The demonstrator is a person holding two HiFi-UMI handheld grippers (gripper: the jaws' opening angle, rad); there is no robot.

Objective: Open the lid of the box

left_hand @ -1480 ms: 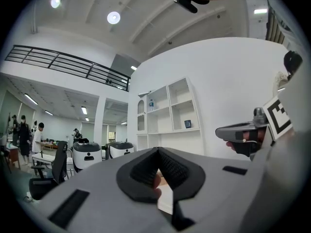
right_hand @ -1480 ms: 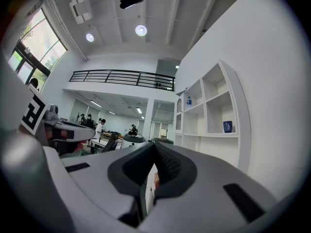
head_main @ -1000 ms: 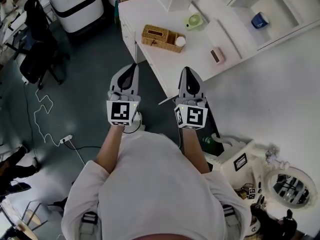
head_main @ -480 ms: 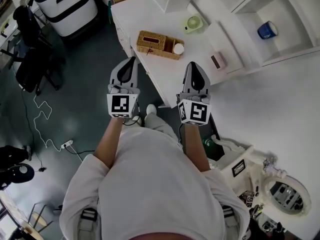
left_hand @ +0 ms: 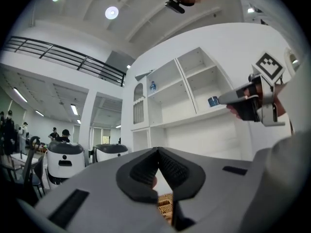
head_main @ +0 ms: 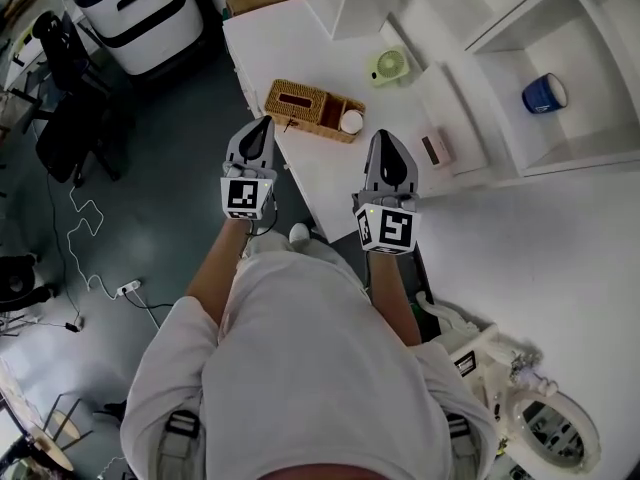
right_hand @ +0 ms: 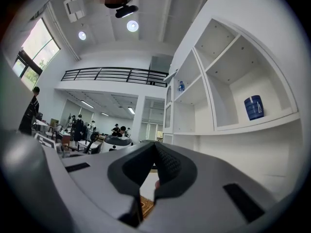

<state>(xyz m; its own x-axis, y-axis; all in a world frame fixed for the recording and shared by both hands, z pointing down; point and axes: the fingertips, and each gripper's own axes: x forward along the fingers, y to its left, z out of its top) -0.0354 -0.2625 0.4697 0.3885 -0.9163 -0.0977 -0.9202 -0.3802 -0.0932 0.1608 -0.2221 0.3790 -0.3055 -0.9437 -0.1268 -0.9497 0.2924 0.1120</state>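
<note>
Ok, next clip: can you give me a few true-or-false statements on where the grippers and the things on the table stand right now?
1. The left gripper and the right gripper are both shut and hold nothing. True.
2. The blue cup stands on the table next to the woven box. False: it stands alone in a shelf compartment.
3. The green fan stands on the white table. True.
4. The left gripper is clamped on the woven box. False: its jaws are shut on nothing, and it is held short of the box, near the table's edge.
</note>
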